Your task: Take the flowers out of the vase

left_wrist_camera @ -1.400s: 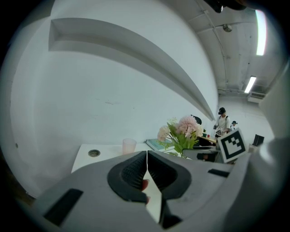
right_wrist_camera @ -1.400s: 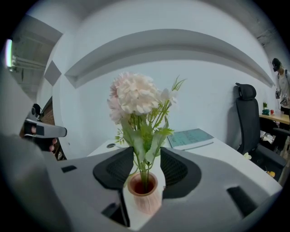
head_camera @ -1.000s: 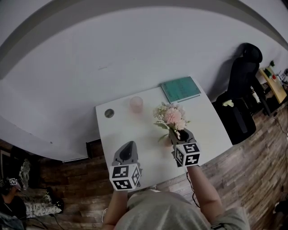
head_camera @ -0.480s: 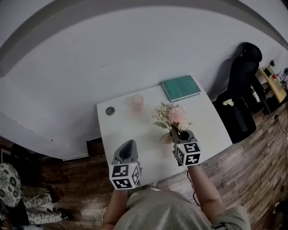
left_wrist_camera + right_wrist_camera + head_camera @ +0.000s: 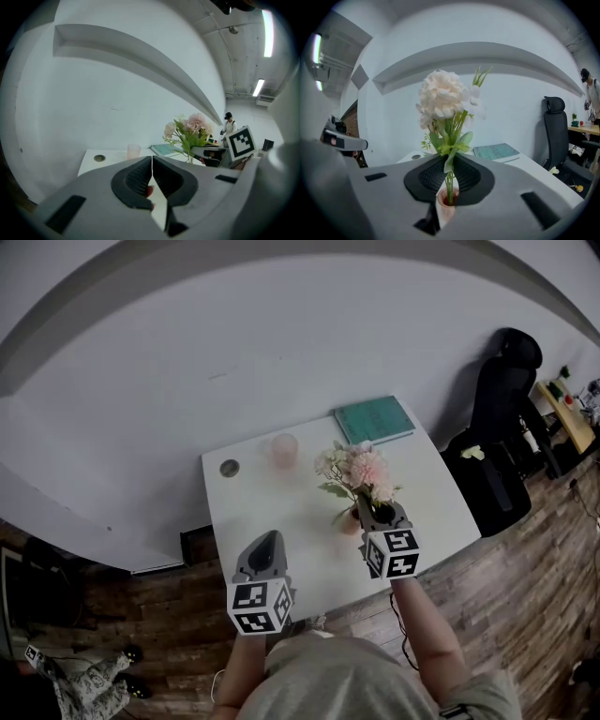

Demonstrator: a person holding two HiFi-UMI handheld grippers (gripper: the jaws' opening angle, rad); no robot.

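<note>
Gripping the flowers (image 5: pixel 361 472) by their green stems with the right claw (image 5: pixel 367 509), after just closing its jaws in on them, so that the pads now press the stems a little above the mouth of the small pink vase (image 5: pixel 350 524). In the right gripper view, can follow the stems from the pale blossoms (image 5: pixel 440 96) down between the jaws of the right claw (image 5: pixel 449 165) and into the vase (image 5: pixel 446 206): stem ends inside it, so not yet taken out. Can place the vase upright on the white surface (image 5: pixel 281 512), toward its front right part and directly below the claw. Must note the main relation here: long axis of the stems close to upright, claw pointing almost level across them, vase straight underneath. Would therefore judge a pull straight up along the stems as the coming move. Keeping the left claw (image 5: pixel 271 542) well apart to the left, shut on nothing (image 5: pixel 152 161), not touching the vase; may find the light vase rising together with the stems. Cannot see how deep the stems go. Can see little of the vase from the head view, behind claw and leaves. Cannot identify a small red spot behind the left jaws.
</note>
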